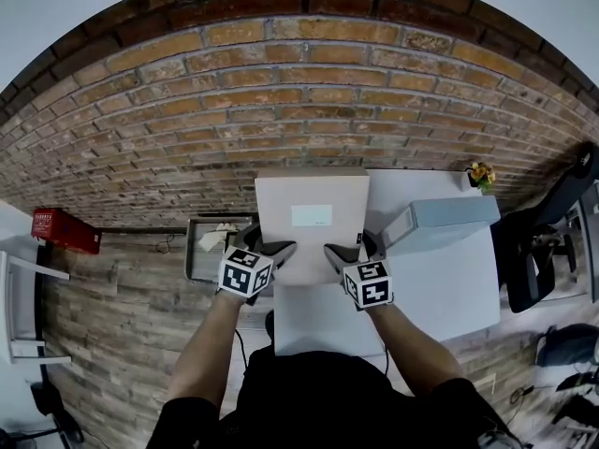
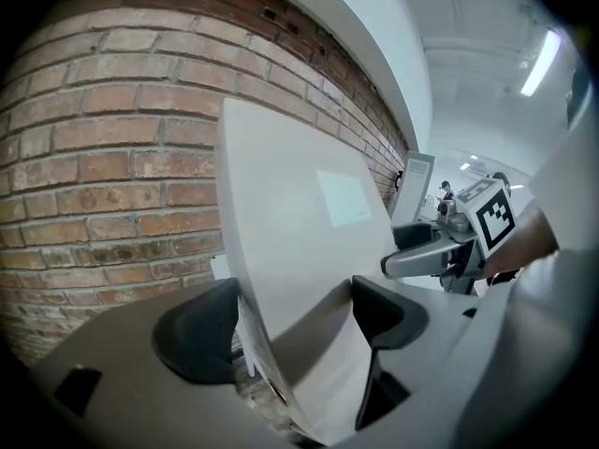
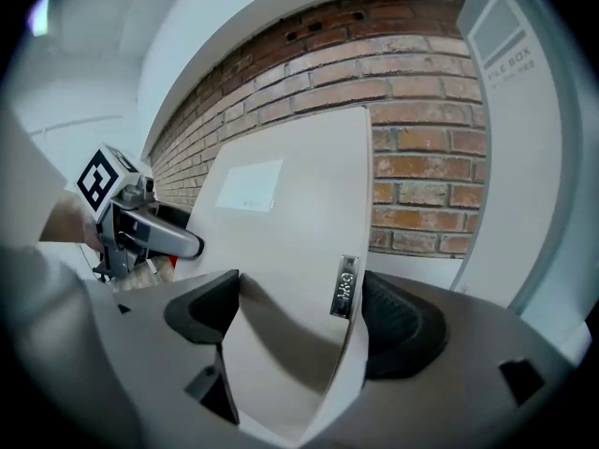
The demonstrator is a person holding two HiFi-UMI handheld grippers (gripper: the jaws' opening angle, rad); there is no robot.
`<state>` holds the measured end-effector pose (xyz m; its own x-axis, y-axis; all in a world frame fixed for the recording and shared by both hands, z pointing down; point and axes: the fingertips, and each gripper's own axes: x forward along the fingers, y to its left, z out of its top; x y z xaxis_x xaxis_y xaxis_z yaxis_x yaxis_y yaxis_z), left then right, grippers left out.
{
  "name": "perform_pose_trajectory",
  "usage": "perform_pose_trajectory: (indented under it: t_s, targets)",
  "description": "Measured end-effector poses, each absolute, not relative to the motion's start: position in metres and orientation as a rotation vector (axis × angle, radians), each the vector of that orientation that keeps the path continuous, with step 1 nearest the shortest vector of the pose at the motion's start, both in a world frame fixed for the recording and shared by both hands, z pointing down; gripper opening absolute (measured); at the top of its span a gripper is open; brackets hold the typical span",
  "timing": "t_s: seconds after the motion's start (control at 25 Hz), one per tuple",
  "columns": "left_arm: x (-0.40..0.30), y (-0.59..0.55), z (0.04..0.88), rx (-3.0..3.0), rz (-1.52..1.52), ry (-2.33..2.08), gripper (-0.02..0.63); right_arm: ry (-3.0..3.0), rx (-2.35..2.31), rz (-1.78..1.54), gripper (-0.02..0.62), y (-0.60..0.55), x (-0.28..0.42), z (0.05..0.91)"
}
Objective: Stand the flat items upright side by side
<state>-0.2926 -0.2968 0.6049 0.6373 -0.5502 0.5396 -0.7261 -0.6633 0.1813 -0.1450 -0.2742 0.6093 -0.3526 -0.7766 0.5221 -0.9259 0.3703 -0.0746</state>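
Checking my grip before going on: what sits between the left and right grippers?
A flat grey file box spans the gap, with the left gripper and right gripper each shut on one side of it. The head view shows this.

We see the file box (image 1: 309, 204) as smooth, matt pale grey board, with a paper-like label (image 1: 312, 215) on its face and a small shiny metal-looking tag (image 3: 344, 286) on its edge. The left gripper (image 2: 290, 321) has fingers (image 2: 201, 330) of dull black rubbery stuff and a matt grey plastic body. The wall (image 1: 309, 92) is rough brick, the floor (image 1: 122, 297) wood-grained planks, the tabletop (image 1: 440, 297) smooth and white.
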Motion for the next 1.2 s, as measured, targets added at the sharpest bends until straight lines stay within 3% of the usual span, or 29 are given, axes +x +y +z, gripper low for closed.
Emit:
perform_pose_trajectory:
  t_s: [0.2, 0.6, 1.2]
  targets:
    - [-0.29, -0.287, 0.595, 2.492, 0.646, -1.107, 0.399, -2.277, 1.479, 0.385, 0.406, -0.267, -0.14, 0.598]
    - [-0.294, -0.239, 0.59, 2.496, 0.703, -1.296, 0.399, -2.351, 1.423, 0.218, 0.303, -0.223, -0.131, 0.591]
    - [-0.31, -0.18, 0.586, 2.534, 0.713, -1.274, 0.399, -2.356, 1.429, 0.318, 0.247, -0.159, -0.137, 0.594]
